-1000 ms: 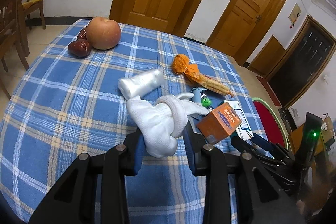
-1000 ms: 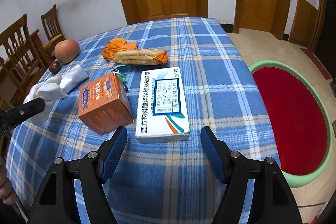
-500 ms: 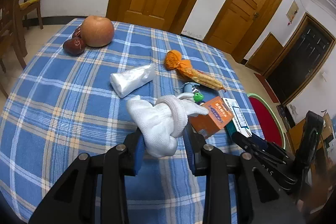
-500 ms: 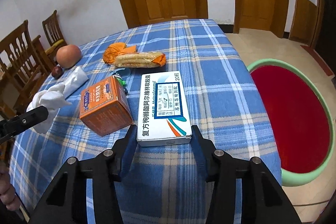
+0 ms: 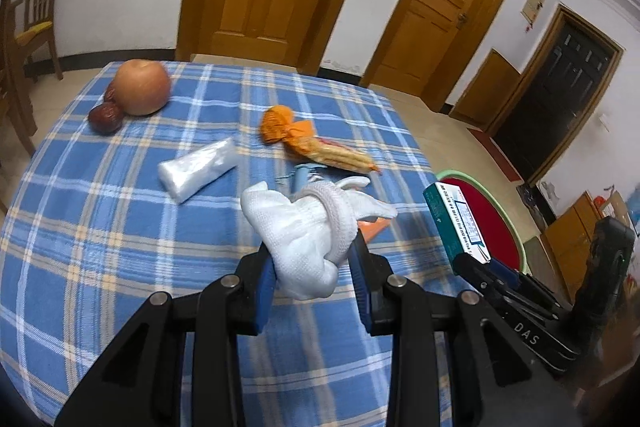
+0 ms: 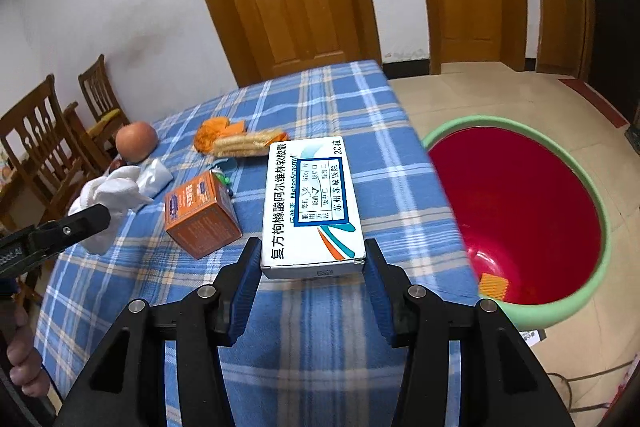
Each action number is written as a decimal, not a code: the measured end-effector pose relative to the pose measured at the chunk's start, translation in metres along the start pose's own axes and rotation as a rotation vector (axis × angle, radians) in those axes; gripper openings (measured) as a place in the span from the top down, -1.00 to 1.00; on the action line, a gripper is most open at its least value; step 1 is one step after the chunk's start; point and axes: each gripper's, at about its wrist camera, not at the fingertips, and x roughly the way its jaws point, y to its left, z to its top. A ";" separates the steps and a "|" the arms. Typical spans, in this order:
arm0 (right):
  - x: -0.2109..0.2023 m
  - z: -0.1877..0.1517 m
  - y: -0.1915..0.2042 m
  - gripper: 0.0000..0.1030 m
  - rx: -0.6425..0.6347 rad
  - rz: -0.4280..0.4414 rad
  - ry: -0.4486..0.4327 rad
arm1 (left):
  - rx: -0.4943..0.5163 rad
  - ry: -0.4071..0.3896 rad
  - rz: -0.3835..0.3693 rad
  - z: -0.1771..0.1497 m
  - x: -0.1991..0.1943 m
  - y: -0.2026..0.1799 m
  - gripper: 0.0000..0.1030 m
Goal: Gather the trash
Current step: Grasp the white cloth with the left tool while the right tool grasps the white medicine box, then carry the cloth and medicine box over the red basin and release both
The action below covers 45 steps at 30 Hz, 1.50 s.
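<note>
A crumpled white cloth (image 5: 308, 227) is pinched in my left gripper (image 5: 312, 267), which is shut on it and holds it above the blue plaid table (image 5: 100, 227). My right gripper (image 6: 312, 259) is shut on a white medicine box (image 6: 312, 203), its pads pressing both long sides, and the box is lifted off the table. In the left wrist view the same box (image 5: 456, 219) shows at the right, over the table's edge. On the floor to the right stands a red basin with a green rim (image 6: 606, 247).
On the table lie an orange carton (image 6: 200, 219), a corn cob in an orange wrapper (image 5: 320, 147), a clear plastic bag (image 5: 198, 171), a small blue keychain toy (image 5: 302, 177), an apple (image 5: 140, 87) and a dark date (image 5: 105, 117). Wooden chairs (image 6: 48, 147) stand at the left. An orange scrap (image 6: 494, 285) lies in the basin.
The right jaws closed onto the medicine box and raised it off the table. The left gripper rose with the cloth still in it, and both views shifted toward the basin side.
</note>
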 end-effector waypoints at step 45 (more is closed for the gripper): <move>-0.052 -0.025 -0.164 -0.01 0.322 -0.192 -0.082 | 0.315 0.166 -0.142 -0.002 0.102 -0.178 0.35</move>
